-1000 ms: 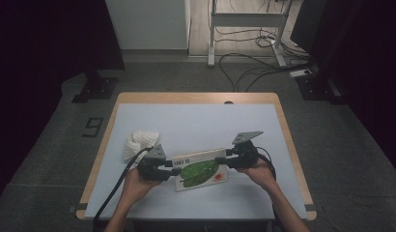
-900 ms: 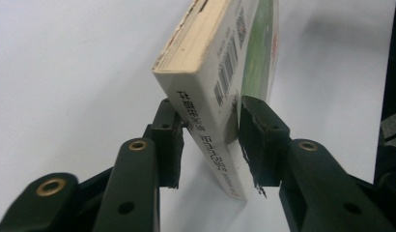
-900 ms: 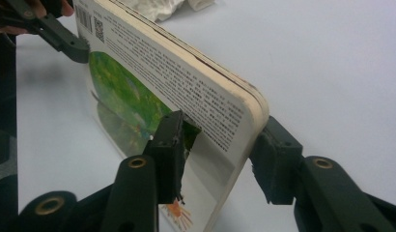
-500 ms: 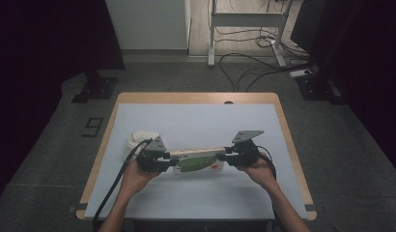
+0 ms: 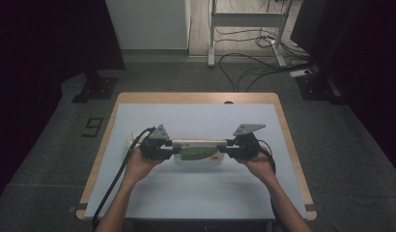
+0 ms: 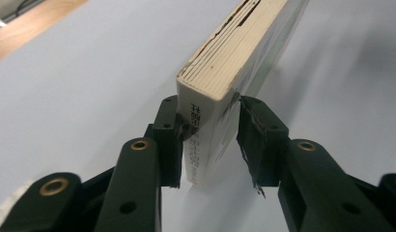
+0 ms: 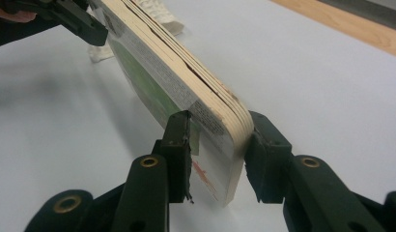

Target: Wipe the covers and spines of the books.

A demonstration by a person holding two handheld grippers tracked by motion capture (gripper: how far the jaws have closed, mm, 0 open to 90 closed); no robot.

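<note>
Both grippers clamped on the board book (image 5: 198,151), one at each short end: left gripper (image 5: 160,147) at frame left, right gripper (image 5: 242,145) at frame right. Left jaws were easing open a touch just now, but the left gripper view has the pads pressing the book's end (image 6: 220,87); right jaws clenched on the other end (image 7: 205,125). Book sits centre frame, tipped up on its long edge, low over the surface (image 5: 196,193). Looks like a two-handed lift/stand-up step. Next move needs both hands in sync, no twist. White crumpled cloth (image 7: 157,14) near the left end; open room toward frame top and bottom, side edges well off.
</note>
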